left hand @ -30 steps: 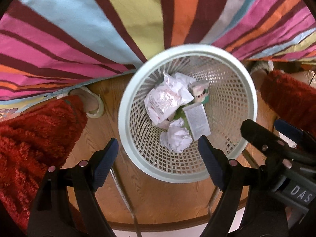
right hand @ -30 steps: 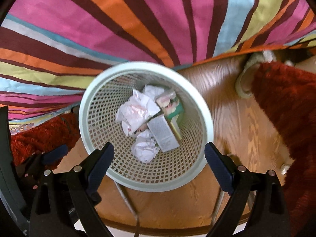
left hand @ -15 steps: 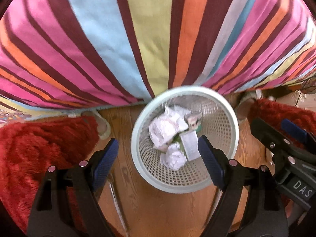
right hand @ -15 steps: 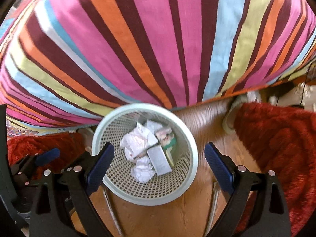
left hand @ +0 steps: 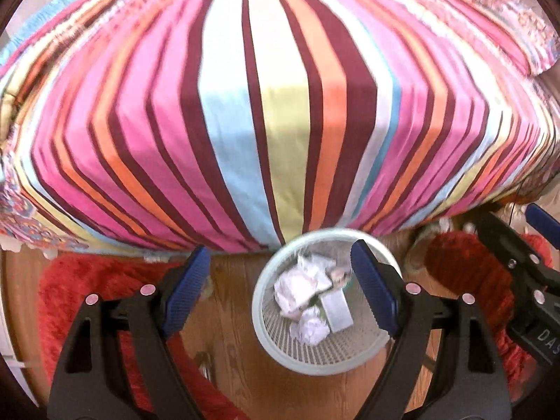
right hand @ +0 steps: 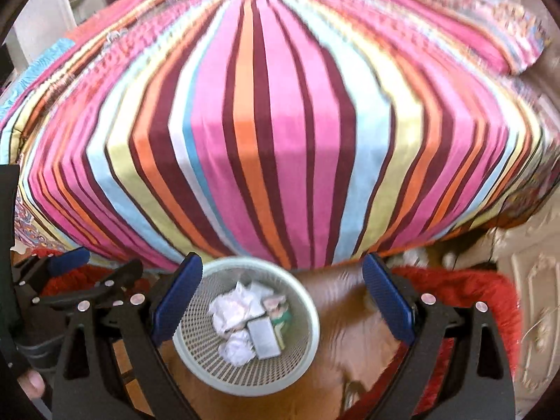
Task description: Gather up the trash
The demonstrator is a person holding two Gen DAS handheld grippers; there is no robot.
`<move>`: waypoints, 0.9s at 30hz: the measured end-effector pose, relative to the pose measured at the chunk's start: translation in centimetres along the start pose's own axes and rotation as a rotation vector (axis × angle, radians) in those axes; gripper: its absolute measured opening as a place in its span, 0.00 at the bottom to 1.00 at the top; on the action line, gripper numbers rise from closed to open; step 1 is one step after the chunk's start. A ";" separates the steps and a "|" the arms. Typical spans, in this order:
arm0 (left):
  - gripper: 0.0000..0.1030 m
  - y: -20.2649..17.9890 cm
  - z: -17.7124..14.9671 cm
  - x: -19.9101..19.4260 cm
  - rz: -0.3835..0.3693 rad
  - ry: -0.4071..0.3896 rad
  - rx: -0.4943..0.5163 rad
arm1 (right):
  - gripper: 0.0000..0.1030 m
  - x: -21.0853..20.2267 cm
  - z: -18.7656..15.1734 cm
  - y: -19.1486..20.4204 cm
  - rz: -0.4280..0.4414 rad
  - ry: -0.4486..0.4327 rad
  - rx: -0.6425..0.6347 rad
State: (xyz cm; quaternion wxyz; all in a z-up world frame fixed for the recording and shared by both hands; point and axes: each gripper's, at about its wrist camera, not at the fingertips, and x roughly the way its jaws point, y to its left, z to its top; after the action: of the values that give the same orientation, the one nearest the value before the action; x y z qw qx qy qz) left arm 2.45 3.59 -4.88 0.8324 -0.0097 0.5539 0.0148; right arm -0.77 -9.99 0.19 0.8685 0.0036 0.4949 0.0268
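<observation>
On the wooden floor [left hand: 231,336] at the foot of a bed, a pale mesh wastebasket [left hand: 316,357] stands upright, its round rim facing up toward both cameras. Inside it lie crumpled white paper balls [left hand: 309,325], a flat grey rectangular packet [left hand: 336,309], and a scrap with some green on it [right hand: 281,316] that is too blurred to name with certainty. The left gripper [left hand: 280,290] hangs above the basket with its blue-padded fingers [left hand: 372,287] spread wide and nothing between them; in the left wrist view the basket sits between the two fingers, nearer the right one. The right gripper [right hand: 281,302] hovers beside it, its fingers [right hand: 386,302] likewise spread apart and empty; in the right wrist view the basket [right hand: 245,381] appears toward its left finger, and the left gripper [right hand: 87,290] shows at the left edge. The right gripper [left hand: 521,273] shows in turn at the right edge of the left wrist view. A striped bedspread [left hand: 280,105] in pink, maroon, orange, light blue and yellow-green fills the upper part of both views, its lower edge hanging just behind the basket. A shaggy red rug [left hand: 84,290] lies on the floor to the left of the basket, and more red shag [right hand: 465,290] lies to its right.
</observation>
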 end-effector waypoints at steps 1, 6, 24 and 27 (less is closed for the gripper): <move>0.78 0.1 0.2 -0.6 -0.001 -0.017 -0.002 | 0.86 -0.9 0.3 0.1 -0.007 -0.030 -0.008; 0.78 0.0 0.8 -3.6 -0.001 -0.106 -0.007 | 0.86 -4.0 1.2 0.5 -0.018 -0.129 -0.030; 0.78 -0.6 0.8 -11.0 -0.087 -0.267 -0.001 | 0.86 -9.8 2.5 -0.2 -0.026 -0.287 -0.002; 0.78 -0.7 0.8 -11.5 -0.082 -0.281 0.006 | 0.86 -10.1 2.5 -0.3 -0.029 -0.295 -0.003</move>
State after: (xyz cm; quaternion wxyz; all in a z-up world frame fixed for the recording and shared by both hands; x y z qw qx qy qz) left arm -1.19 2.73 6.07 0.9016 -0.0278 0.4311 -0.0199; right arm -3.74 -10.71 10.15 0.9321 -0.0010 0.3620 0.0143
